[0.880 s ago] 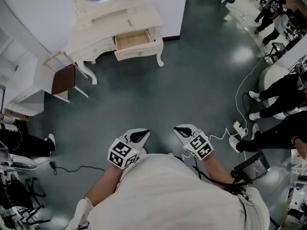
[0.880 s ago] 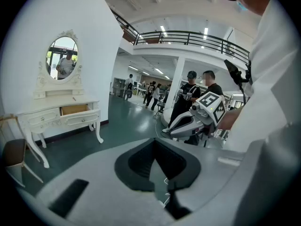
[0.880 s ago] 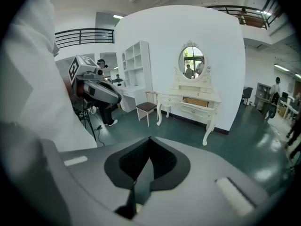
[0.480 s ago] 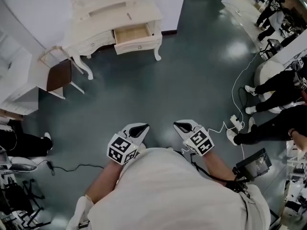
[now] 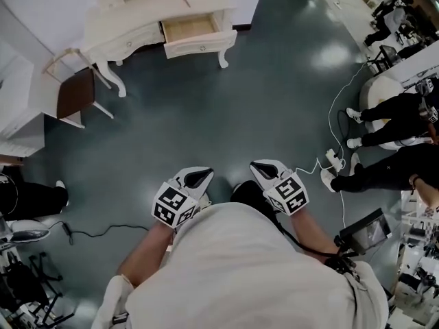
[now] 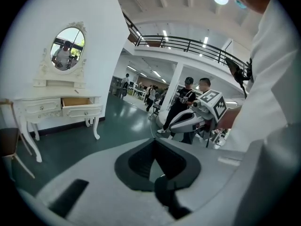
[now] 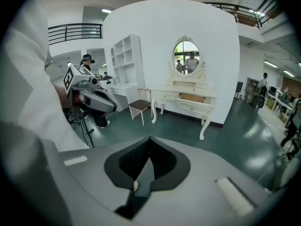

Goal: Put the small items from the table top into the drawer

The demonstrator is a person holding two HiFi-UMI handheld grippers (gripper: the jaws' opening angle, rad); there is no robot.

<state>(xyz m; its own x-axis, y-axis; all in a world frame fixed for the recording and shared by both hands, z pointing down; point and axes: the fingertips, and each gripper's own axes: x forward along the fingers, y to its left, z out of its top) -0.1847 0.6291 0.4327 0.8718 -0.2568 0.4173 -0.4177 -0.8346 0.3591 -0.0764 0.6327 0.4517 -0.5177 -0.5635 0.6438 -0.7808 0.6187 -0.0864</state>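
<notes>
Left tool (image 5: pixel 204 175) and right tool (image 5: pixel 259 168), closed, face the open, pale-wood drawer (image 5: pixel 188 27).

Rt-hand drawer (image 5: pixel 192 29) of white dressing table (image 5: pixel 130 20) pulled open, pale wood inside. Sm. slim item (image 5: pixel 186 2) lies on top, too tiny to ID.

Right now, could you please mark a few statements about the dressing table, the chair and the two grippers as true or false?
1. The drawer of the dressing table is open. True.
2. The left gripper holds a small item. False: its jaws meet at the tips with nothing between them.
3. The chair stands beside the dressing table. True.
4. The right gripper reaches into the drawer. False: it is close to the person's body, across the floor from the table.
5. The mirror is rectangular. False: it is oval.
</notes>
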